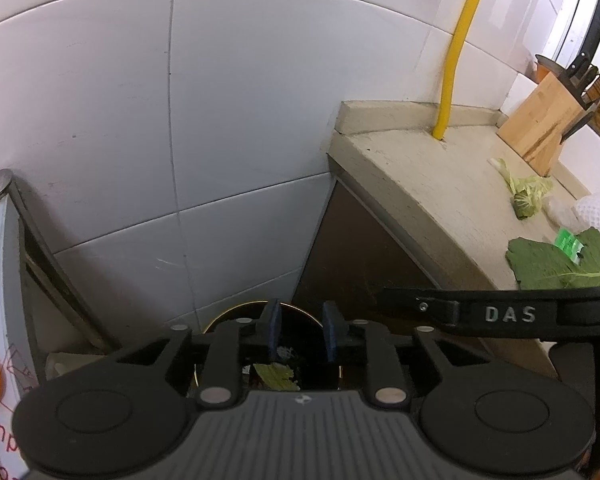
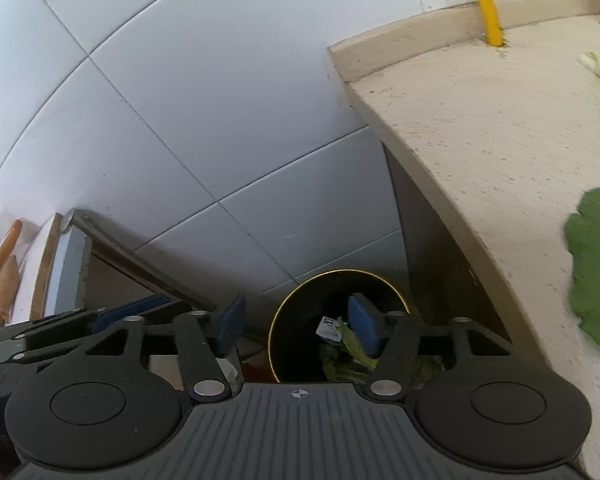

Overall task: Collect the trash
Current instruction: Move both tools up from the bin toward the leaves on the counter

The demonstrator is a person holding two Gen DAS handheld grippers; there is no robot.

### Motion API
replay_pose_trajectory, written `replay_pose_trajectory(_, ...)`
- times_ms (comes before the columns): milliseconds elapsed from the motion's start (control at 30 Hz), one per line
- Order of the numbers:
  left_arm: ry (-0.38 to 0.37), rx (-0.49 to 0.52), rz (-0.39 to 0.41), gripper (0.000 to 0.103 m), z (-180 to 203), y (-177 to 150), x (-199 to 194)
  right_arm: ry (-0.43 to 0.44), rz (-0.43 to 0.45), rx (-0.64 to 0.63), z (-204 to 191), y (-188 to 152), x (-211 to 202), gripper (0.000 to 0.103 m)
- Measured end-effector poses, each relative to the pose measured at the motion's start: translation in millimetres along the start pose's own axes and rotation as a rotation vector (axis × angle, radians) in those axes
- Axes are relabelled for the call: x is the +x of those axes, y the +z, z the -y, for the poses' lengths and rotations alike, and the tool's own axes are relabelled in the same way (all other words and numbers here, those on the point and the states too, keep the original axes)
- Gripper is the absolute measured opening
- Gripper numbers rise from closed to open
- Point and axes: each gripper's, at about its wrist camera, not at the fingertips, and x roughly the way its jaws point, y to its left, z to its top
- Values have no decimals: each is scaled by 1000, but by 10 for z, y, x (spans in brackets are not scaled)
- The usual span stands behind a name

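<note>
While both grippers hang over the black bin with the gold rim, the step in hand is judged to be the drop of scraps into it, and it is done well only if each piece falls inside the rim before the hands turn to what lies on the counter. Left wrist view: the left gripper sits at lower centre, its blue pads narrowly parted with nothing pressed between them; the bin shows only as an arc of rim behind the fingers, with a pale leaf scrap lying below. At the right edge this view shows the remaining trash on the counter: a big green leaf, a green wrapper on it, a crumpled vegetable stalk and white netting, with a knife block behind; the arm of the other tool crosses in front, so the leaf's lower edge is hidden. Right wrist view: the right gripper stands wide open and empty, one pad over the bin mouth, the other outside the rim to the left, so any release ought to be centred further right. This view alone shows the bin as a whole and its contents, leaves and a small printed packet; of the counter it gives the leaf only blurred
</note>
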Motion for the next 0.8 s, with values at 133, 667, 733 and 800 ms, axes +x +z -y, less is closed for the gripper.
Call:
replay_pose_trajectory(133, -12, 13, -4, 22, 62, -11, 12, -19, 23, 6, 41, -81, -127, 77)
replay_pose_trajectory(667, -72, 125, -9, 33, 566, 45, 38, -100, 183, 68, 354, -406, -841, 94)
replay_pose_trajectory(733, -84, 143, -15, 33, 652, 56, 66, -111, 213, 67, 399, -454, -929, 98)
replay_pose_trajectory(800, -95, 161, -21, 34, 748, 64, 92, -123, 244, 66, 435, -495, -1017, 101)
